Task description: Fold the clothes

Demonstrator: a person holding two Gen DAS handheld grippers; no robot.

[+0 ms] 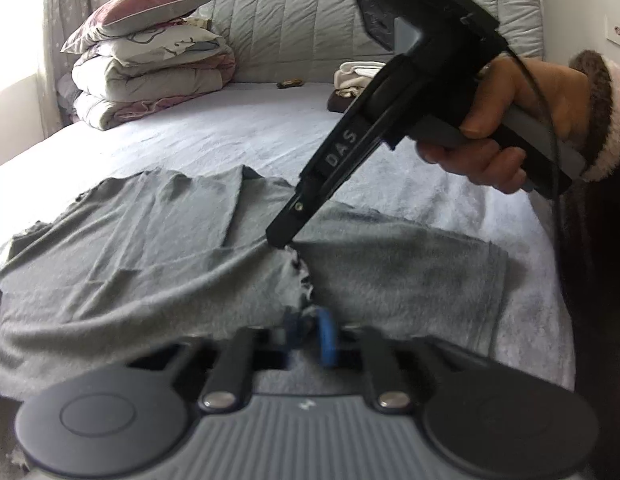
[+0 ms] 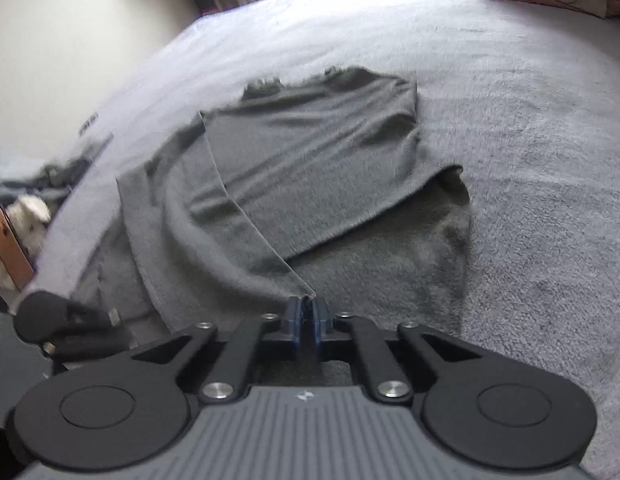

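Grey knit garment (image 2: pixel 294 168) lies spread on the pale bed sheet (image 2: pixel 529 160), partly folded, with one panel doubled over the rest so that a straight edge runs diagonally toward the camera. Right tongs (image 2: pixel 308 312), seen from their own wrist view, are closed on the near corner of that folded edge, the blue pads (image 2: pixel 296 316) pressed together with cloth between them. Left wrist view shows the right tongs (image 1: pixel 280 242) from the side, angled down onto the garment (image 1: pixel 150 248) at a bunched ridge, held by a hand (image 1: pixel 505 120) in a fur-trimmed sleeve (image 1: pixel 601 120). Left tongs (image 1: pixel 310 336) sit just below that ridge; blurred blue pads (image 1: pixel 327 340) stand narrowly apart with grey cloth gathered at them, though whether they grip it cannot be told. Folded quilts and pillows (image 1: pixel 150 60) are stacked at the head of the bed against a quilted headboard (image 1: pixel 294 20).
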